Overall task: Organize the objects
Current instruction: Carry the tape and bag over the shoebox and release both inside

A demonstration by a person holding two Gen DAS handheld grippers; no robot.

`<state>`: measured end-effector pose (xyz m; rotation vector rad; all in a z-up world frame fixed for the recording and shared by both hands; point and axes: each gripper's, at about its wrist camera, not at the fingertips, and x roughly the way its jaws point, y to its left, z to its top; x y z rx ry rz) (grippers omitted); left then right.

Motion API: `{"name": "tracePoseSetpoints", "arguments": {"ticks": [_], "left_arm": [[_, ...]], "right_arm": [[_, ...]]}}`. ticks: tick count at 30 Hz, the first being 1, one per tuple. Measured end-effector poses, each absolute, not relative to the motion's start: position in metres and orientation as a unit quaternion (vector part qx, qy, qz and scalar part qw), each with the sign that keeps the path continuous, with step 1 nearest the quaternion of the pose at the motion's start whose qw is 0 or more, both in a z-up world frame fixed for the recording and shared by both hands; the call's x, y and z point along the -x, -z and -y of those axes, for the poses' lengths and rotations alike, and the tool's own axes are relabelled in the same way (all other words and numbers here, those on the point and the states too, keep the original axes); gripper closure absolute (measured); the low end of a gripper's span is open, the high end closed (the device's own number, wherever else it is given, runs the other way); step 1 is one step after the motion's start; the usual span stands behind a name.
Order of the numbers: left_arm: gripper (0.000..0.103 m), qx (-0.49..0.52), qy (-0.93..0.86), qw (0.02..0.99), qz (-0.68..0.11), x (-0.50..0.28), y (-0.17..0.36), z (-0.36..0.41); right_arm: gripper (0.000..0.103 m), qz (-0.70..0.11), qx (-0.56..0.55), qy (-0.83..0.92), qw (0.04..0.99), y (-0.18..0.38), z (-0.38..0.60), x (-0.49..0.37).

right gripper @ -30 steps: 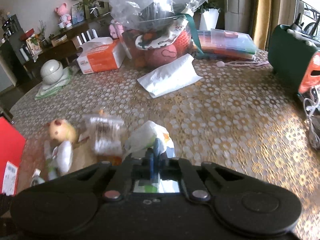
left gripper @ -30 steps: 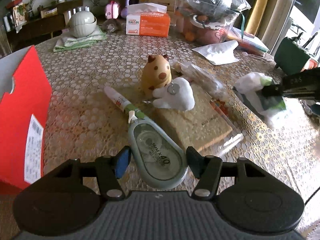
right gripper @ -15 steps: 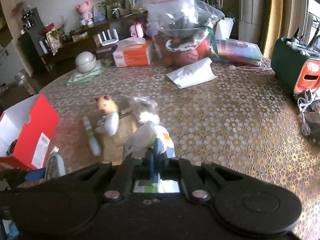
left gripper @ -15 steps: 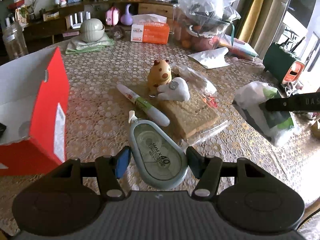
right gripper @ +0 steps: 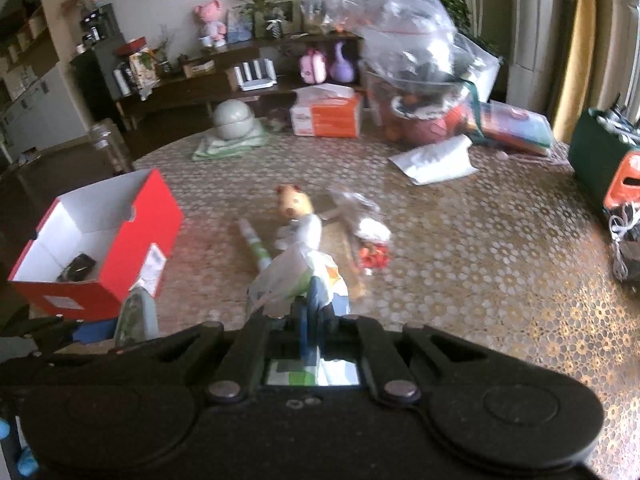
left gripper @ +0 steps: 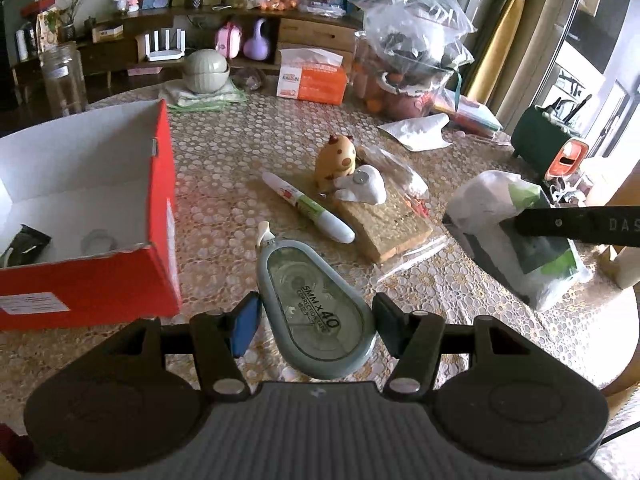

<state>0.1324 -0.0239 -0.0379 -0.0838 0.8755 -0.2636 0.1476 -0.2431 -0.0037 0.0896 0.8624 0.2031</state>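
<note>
My left gripper [left gripper: 314, 316] is shut on a grey correction tape dispenser [left gripper: 314, 304], lifted above the table. To its left stands an open red box [left gripper: 120, 276] with a white inside, holding a dark item and a clear ring. My right gripper [right gripper: 310, 308] is shut on a white plastic packet with green print [right gripper: 296, 276], also seen in the left wrist view as the packet [left gripper: 516, 236] held aloft. On the table lie a white marker pen [left gripper: 308, 212], a yellow animal figure [left gripper: 336, 158], a white tooth-shaped toy [left gripper: 364, 190] and a brown notebook [left gripper: 384, 224].
A clear bag with small red items [right gripper: 370, 240] lies beside the notebook. Farther back are an orange tissue box [left gripper: 314, 82], a white paper packet [left gripper: 418, 132], stuffed plastic bags [left gripper: 412, 40], a green bowl on a cloth [left gripper: 206, 70] and a green container [left gripper: 544, 148] at the right edge.
Both grippers have risen and drawn back from the table with their loads. The red box has come fully into view on the left, its inside now showing.
</note>
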Motion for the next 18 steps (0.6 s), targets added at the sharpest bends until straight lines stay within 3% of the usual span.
{"name": "tracePoseSetpoints", "arguments": {"ticks": [18], "left_arm": [[0.043, 0.044, 0.102, 0.909, -0.401, -0.116, 0.004, -0.071]], "right_arm": [[0.098, -0.390, 0.021, -0.194, 0.900, -0.029, 0.107, -0.144]]}}
